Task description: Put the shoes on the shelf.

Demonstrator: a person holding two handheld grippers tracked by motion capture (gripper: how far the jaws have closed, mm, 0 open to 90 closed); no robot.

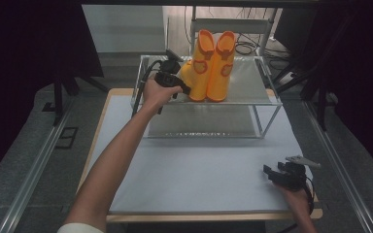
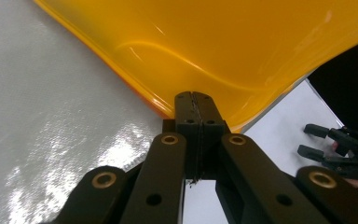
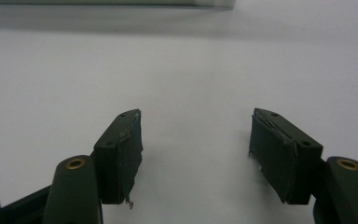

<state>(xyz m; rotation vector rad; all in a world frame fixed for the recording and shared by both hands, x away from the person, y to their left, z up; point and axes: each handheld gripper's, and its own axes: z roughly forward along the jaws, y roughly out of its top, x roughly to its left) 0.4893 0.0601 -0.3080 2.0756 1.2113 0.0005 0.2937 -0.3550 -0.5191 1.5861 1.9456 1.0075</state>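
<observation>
Two orange-yellow rubber boots stand side by side on the top shelf [image 1: 250, 85] of a metal rack: a left boot [image 1: 199, 73] and a right boot [image 1: 222, 65]. My left gripper [image 1: 186, 89] is shut, its tips pressed against the toe of the left boot. Seen along its jaws, my left gripper [image 2: 195, 96] meets the yellow boot [image 2: 214, 42] at the sole edge, and nothing shows between the jaws. My right gripper [image 1: 273, 168] rests open on the white table [image 1: 199, 165] near the front right corner. My right gripper [image 3: 196, 114] has only bare tabletop between its jaws.
The rack has a lower shelf [image 1: 199, 127] under the boots and thin metal legs at its corners. Beyond the boot, my right gripper [image 2: 310, 140] lies on the table. Dark curtains and floor rails flank the table; cables lie behind the rack.
</observation>
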